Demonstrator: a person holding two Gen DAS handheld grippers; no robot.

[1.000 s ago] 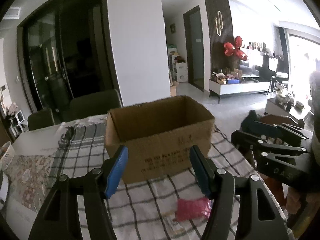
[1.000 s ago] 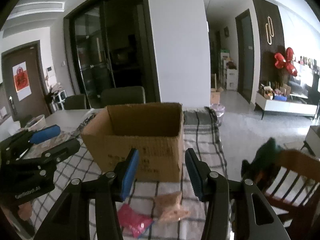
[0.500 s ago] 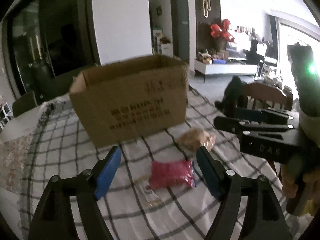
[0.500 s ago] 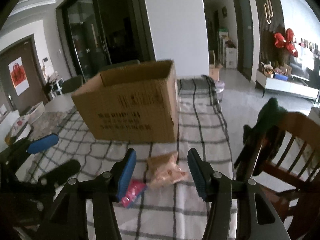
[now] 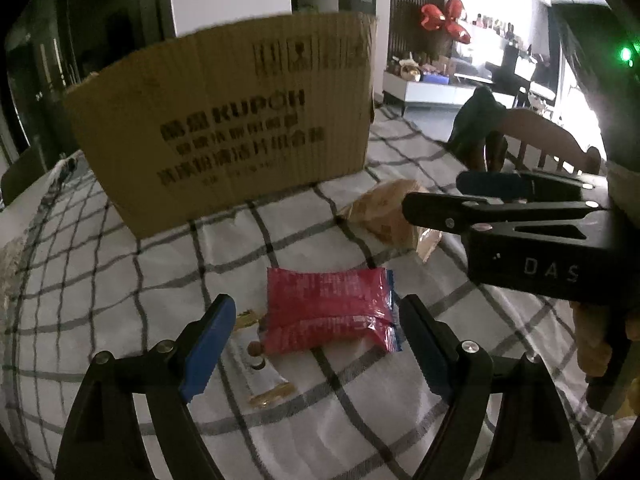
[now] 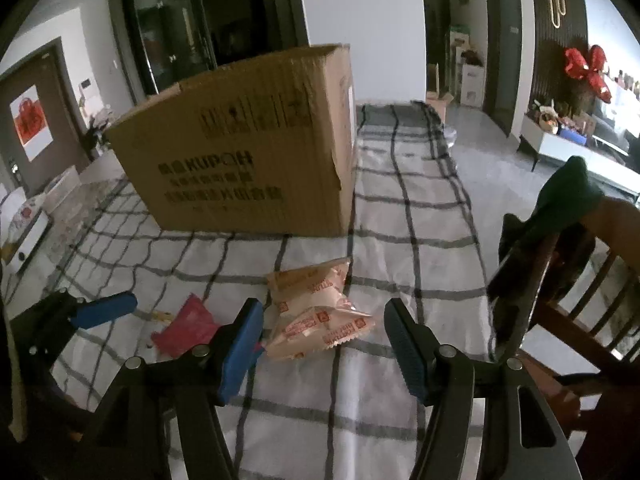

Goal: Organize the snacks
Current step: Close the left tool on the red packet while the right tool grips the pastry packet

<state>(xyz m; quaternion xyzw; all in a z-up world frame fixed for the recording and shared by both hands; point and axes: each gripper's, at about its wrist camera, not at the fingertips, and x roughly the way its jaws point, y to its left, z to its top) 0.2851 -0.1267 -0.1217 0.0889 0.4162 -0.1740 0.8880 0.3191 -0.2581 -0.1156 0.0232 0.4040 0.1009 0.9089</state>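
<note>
Snacks on the checked cloth [image 6: 420, 216]: red packet [image 5: 326, 310] lies flat in front of the box [image 5: 228, 120], framed by the left gripper [image 5: 316, 344], fingers wide, nothing held. Beige packet [image 6: 316, 308] sits just beside it, between the right gripper [image 6: 324, 344] fingers, also wide, not touching. Box stands upright behind both on the counter; wooden chair [image 6: 592, 264] off to the right.

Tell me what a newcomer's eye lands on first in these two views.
The big cardboard box with dark print stands at the back of the checked tablecloth. In front of it lie a red snack packet, between the open left gripper's blue pads, and pale orange snack packets ahead of the open right gripper.
</note>
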